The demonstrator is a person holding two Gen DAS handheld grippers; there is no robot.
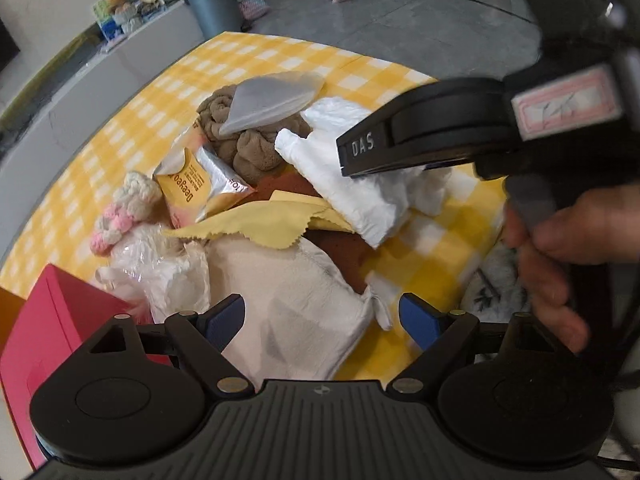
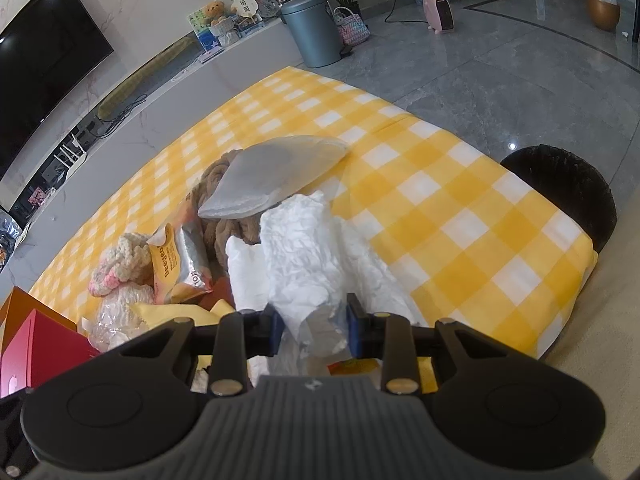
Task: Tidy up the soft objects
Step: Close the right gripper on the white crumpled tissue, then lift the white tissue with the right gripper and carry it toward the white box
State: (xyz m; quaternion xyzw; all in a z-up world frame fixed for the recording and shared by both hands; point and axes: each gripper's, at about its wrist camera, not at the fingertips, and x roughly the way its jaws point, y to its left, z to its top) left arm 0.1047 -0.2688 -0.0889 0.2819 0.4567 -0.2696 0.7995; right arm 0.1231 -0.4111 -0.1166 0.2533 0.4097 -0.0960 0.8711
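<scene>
A pile of soft things lies on the yellow checked cloth [image 1: 420, 240]. My left gripper [image 1: 322, 318] is open, its blue pads either side of a cream cloth bag [image 1: 288, 300]. My right gripper [image 2: 314, 330] is closed on a white plastic bag [image 2: 308, 248]; the bag also shows in the left wrist view [image 1: 360, 184], with the right gripper's body above it. The pile holds a brown towel [image 1: 256, 148], a grey translucent pouch [image 1: 276, 100], a yellow snack packet [image 1: 192, 192], a yellow cloth [image 1: 260, 224], a pink-white knitted piece [image 1: 124, 216] and a clear wrapped bundle [image 1: 160, 272].
A red box [image 1: 52, 320] stands at the left edge by the left gripper, with an orange box [image 2: 24, 304] behind it. A black round stool [image 2: 568, 188] sits beyond the cloth's right edge. A grey bin [image 2: 312, 28] and a pink heater [image 2: 440, 12] stand on the floor far behind.
</scene>
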